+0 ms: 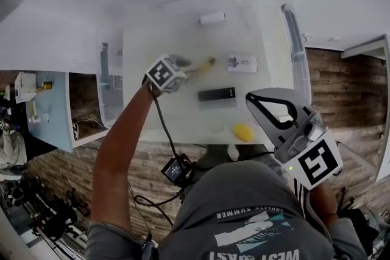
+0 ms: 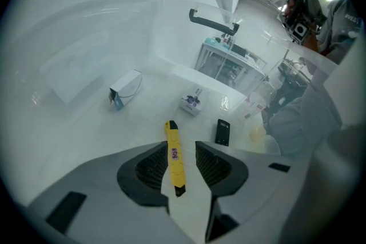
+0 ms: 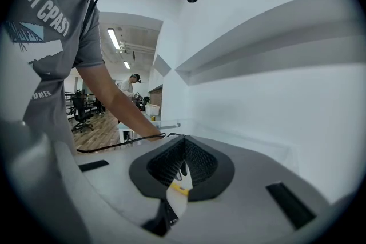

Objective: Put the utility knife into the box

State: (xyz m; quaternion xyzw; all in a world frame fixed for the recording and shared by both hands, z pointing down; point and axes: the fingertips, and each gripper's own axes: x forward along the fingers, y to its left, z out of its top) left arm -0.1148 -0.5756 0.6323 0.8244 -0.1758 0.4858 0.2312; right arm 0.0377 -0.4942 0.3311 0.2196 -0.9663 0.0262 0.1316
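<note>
The yellow utility knife [image 2: 174, 156] has black ends and lies lengthwise between the jaws of my left gripper [image 2: 183, 148]. It sits close to the left pad, and a gap shows at the right pad, so the jaws are open. In the head view the left gripper [image 1: 187, 67] reaches into the clear plastic box [image 1: 292, 27], and the knife [image 1: 204, 64] points right from it over the box floor. My right gripper [image 1: 255, 98] hovers outside the box's near right corner. Its jaws [image 3: 182, 148] meet at the tips with nothing between them.
Inside the box lie a small white carton [image 1: 212, 18], a white packet with purple print [image 1: 242, 63], a flat black item [image 1: 216, 94] and a yellow rounded object [image 1: 244, 131]. A cable hangs from the left gripper. Wooden flooring shows around the table.
</note>
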